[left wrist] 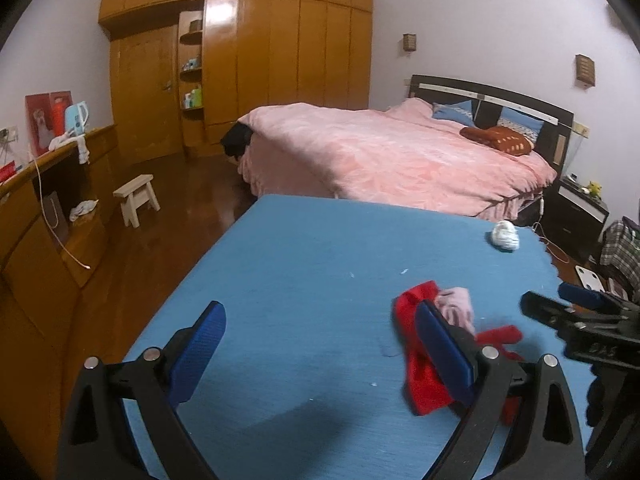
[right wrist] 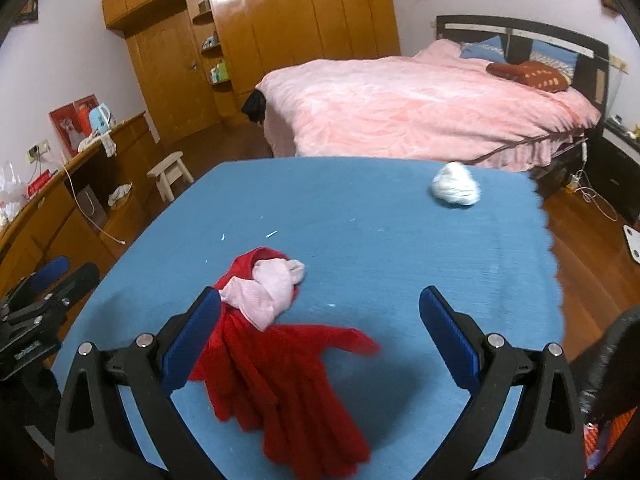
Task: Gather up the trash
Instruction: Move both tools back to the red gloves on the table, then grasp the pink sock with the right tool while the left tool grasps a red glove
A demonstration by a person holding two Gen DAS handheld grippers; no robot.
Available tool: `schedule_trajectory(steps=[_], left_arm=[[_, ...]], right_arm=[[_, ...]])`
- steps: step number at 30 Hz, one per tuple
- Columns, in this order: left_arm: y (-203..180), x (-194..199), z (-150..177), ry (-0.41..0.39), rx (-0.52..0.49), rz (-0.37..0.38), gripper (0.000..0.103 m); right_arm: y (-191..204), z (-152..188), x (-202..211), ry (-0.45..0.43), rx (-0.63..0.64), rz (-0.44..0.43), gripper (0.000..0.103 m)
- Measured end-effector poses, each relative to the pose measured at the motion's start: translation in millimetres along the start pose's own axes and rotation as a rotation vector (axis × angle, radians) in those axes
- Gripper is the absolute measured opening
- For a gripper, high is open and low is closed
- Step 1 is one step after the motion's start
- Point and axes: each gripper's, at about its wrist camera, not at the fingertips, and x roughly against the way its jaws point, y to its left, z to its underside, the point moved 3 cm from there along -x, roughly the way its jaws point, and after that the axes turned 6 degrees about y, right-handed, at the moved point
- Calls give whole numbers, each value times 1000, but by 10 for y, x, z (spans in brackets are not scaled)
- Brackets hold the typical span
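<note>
Right gripper [right wrist: 320, 336] hovers low over blue table [right wrist: 400, 240], fingers spread wide, empty; red plastic bag [right wrist: 288, 380] with pink wad [right wrist: 268, 292] lies between them, toward the left finger. Left gripper [left wrist: 320, 356] also wide, empty, bag at its 3 o'clock. White crumpled wad [right wrist: 456, 188] at 1 o'clock near far edge. Table centre bare.

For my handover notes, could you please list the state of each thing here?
Left tool: open, empty.
Right tool: open, empty.
Red bag: flat on table.
Pink rag: crumpled on the red bag.
White wad: balled up, apart.
Table: covered in blue cloth.
</note>
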Motion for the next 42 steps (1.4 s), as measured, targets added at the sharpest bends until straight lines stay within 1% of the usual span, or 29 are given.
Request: schedule_trajectory(steps=[6, 15, 17, 18, 20, 22, 24, 27, 33, 35, 39, 42], left_arm=[[76, -90, 28, 11, 8, -4, 94], [149, -193, 68, 26, 28, -3, 94], [155, -215, 65, 29, 33, -3, 94], [156, -224, 65, 30, 35, -2, 94], [163, -231, 68, 31, 32, -2, 94], [167, -243, 68, 33, 33, -1, 94], [169, -248, 69, 34, 34, 0, 94], [162, -249, 70, 37, 35, 3, 94], [81, -270, 73, 44, 24, 11, 94], [31, -280, 70, 46, 19, 17, 94], [-128, -332, 70, 58, 6, 43, 94], [-300, -415, 79, 77, -21, 65, 94]], right_arm=[[163, -3, -335, 47, 11, -6, 96], [278, 8, -610, 92, 33, -13, 95], [302, 15, -652, 104, 36, -26, 86], [308, 14, -667, 111, 37, -35, 78], [320, 13, -709, 134, 40, -60, 71], [352, 21, -734, 152, 47, -95, 55], [390, 32, -745, 170, 57, -127, 48], [392, 44, -715, 171, 59, -144, 38], [273, -4, -519, 139, 29, -158, 37], [223, -24, -480, 132, 20, -150, 37], [4, -35, -328, 109, -19, -127, 37], [-132, -25, -254, 100, -33, -105, 37]])
